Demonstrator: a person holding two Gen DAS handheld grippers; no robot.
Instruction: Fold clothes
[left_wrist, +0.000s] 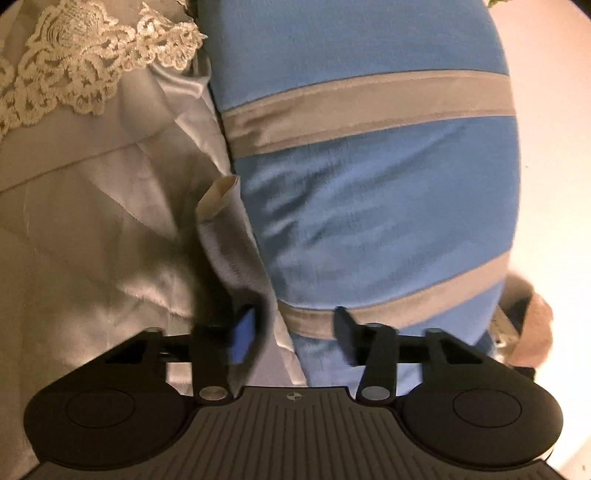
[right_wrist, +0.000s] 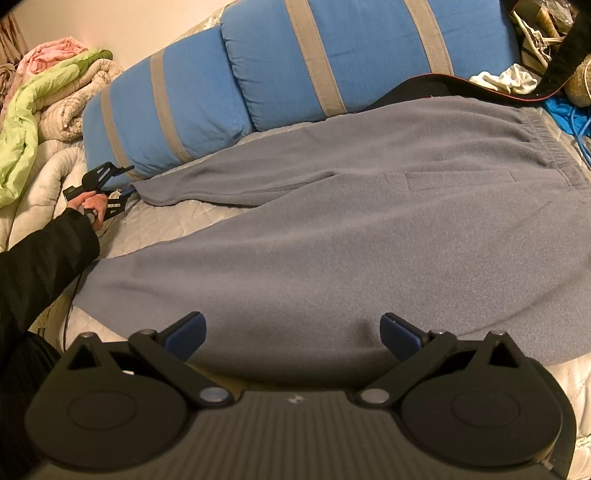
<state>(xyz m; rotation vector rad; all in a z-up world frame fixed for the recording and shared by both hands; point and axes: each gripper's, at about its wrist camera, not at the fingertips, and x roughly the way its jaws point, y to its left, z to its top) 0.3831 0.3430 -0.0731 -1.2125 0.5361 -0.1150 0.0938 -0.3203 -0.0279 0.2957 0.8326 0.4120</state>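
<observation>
Grey fleece, soft and matte with a faint nap, makes up the trousers (right_wrist: 332, 236), which are spread flat across the bed (right_wrist: 177, 221) with the ribbed elastic waistband (right_wrist: 546, 147) at the right and the two legs running leftward; a slit pocket is seen as a straight seam below the waistband. No brand, label or writing can be read on them. The far leg's hem (left_wrist: 225, 236) is seen up close in the left wrist view as a rumpled grey cuff with a pale lining at its lip.

Around that cuff the left hand-held gripper (left_wrist: 291, 332) is partly closed: its blue-padded finger lies against the grey cloth on one side, while the other finger stands in front of the pillow's band, so whether the cuff is actually pinched cannot be told. It is held by a hand (right_wrist: 92, 203) coming from a black sleeve (right_wrist: 40, 258). The right hand-held gripper (right_wrist: 293, 336) is spread wide above the near leg, with nothing between its blue pads.

Quilted, satin-like pale fabric covers the bed, and cream lace trim (left_wrist: 81, 66) is seen on it. Two plump blue pillows (right_wrist: 280, 70) crossed by grey bands are lined up just behind the trousers. A crumpled heap of green, pink and beige bedding (right_wrist: 48, 92) is piled at the far left.
</observation>
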